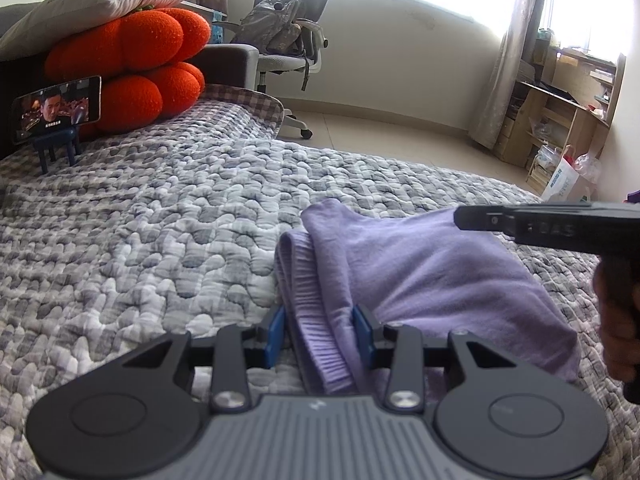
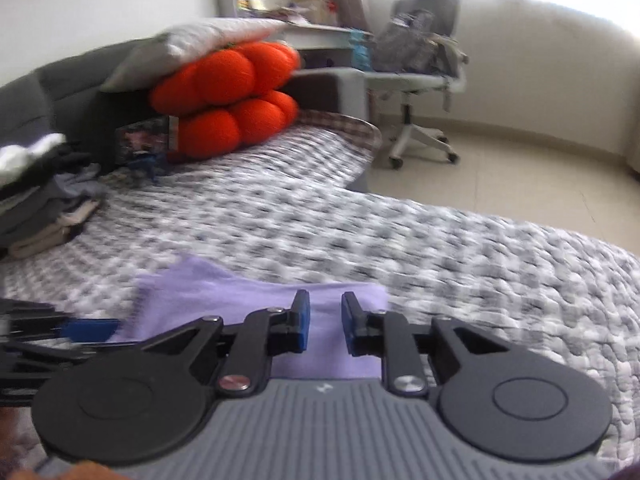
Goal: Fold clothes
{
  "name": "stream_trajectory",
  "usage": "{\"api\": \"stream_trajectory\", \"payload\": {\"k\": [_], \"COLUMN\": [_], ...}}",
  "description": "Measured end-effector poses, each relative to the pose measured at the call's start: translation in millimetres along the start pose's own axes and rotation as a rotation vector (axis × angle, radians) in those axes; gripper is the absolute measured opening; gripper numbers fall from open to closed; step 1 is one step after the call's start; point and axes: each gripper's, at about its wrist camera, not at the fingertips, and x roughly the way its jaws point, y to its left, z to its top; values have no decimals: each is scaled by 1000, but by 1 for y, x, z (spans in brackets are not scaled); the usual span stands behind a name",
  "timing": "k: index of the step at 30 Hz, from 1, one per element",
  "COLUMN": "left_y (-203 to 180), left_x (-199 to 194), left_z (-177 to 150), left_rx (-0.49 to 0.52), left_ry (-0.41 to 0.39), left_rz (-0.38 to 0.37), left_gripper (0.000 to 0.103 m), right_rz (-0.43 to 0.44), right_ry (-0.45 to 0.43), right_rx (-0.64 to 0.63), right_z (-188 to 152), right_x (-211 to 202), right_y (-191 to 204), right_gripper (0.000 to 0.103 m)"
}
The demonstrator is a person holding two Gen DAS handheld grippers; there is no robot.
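A lilac garment (image 1: 440, 272) lies folded on the grey checked quilt (image 1: 160, 220). Its ribbed hem runs up between the blue pads of my left gripper (image 1: 320, 330), which is shut on that bunched edge. The right gripper's black body (image 1: 560, 228) reaches in from the right, above the garment's far side, with a hand below it. In the right wrist view my right gripper (image 2: 325, 320) hovers over the lilac garment (image 2: 240, 292). Its jaws stand apart with nothing pinched between them. The left gripper (image 2: 92, 330) shows at the left edge.
Orange cushions (image 1: 132, 64) under a white pillow sit at the head of the bed, with a phone on a stand (image 1: 58, 108) in front. A pile of clothes (image 2: 40, 200) lies at the left. An office chair (image 1: 288, 28) and wooden shelves (image 1: 560, 120) stand on the floor beyond.
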Motion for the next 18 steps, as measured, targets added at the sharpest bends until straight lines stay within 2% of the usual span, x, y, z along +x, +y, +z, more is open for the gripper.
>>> {"api": "stream_trajectory", "payload": {"k": [4,10,12,18], "left_y": [1,0,2,2], "left_x": [0,-1,-1,-2], "left_z": [0,-1,-1,-3], "left_rx": [-8,-9,-16,-16], "left_ry": [2,-4,-4,-7], "left_rz": [-4,-5,-10,-11], "left_gripper": [39,39,39,39], "right_rz": [115,223,224,193], "right_ry": [15,139,181,202], "right_rx": [-38,-104,-114,-151], "right_z": [5,9,12,20], "right_x": [-2,32,47,66], "right_y": [19,46,52,64], "right_gripper": [23,23,23,21]}}
